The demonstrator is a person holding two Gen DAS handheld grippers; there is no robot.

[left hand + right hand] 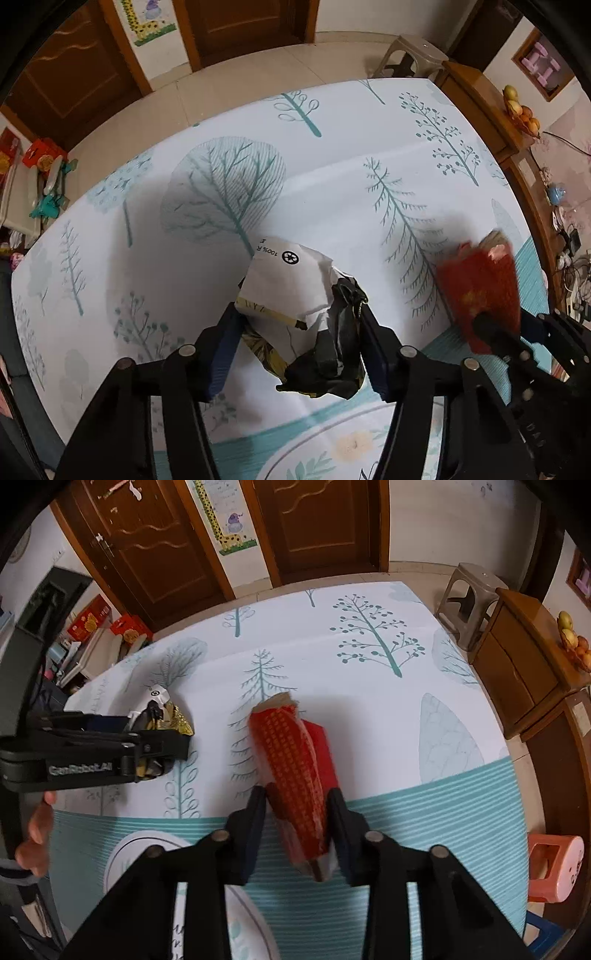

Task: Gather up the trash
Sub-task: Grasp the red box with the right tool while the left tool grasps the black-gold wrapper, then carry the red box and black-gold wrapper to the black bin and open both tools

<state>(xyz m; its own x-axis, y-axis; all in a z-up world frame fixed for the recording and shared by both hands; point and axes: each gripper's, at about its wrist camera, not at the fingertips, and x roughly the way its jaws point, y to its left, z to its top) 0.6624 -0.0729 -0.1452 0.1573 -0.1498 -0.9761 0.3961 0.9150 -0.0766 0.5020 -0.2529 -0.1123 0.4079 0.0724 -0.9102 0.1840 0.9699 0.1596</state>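
Observation:
My left gripper (299, 317) is shut on a crumpled wrapper (295, 295), white with a recycling mark, black and yellow below, held just above the tree-print tablecloth (221, 192). My right gripper (297, 801) is shut on a flattened red patterned carton (295, 768) with a brown cardboard end, held over the table. In the left wrist view the red carton (480, 284) shows blurred at the right in the right gripper (495, 332). In the right wrist view the left gripper (162, 716) and its wrapper (162, 709) are at the left.
The table's far edge meets a tiled floor and brown doors (314, 524). A wooden cabinet (524, 664) with fruit stands to the right, a grey stool (465, 598) behind it, a pink stool (554, 867) at lower right. Red boxes (110, 624) lie at the far left.

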